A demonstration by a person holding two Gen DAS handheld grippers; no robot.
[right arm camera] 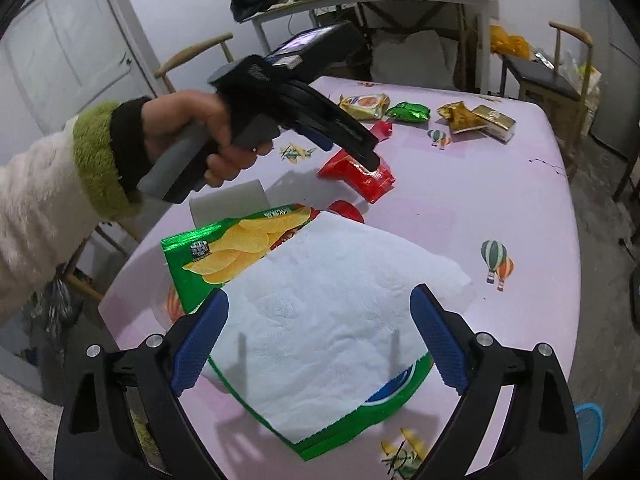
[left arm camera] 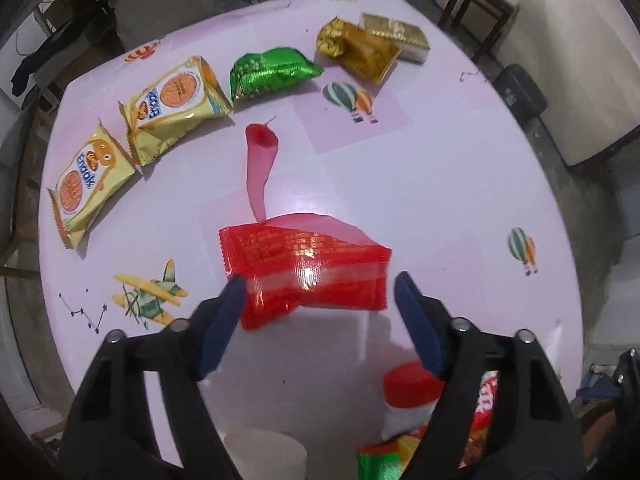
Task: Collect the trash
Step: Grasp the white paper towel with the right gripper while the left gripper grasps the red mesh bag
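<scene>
The red wrapper (left arm camera: pixel 308 276) is shown lying flat on the pink desk (left arm camera: pixel 460 208), its long axis running crosswise between the two pads of the left gripper (left arm camera: pixel 320 304). That gripper is seen tipped steeply down over it, the jaws parted and astride the wrapper's near edge; whether the left pad already touches the foil cannot be made out. The right gripper (right arm camera: pixel 320 336) is held wide open, nearer the person than the red wrapper, above a white paper towel (right arm camera: pixel 320 312) laid on a green chip bag (right arm camera: pixel 208 256), nothing being gripped. The wrapper's far half is hidden in the right wrist view by the left gripper.
</scene>
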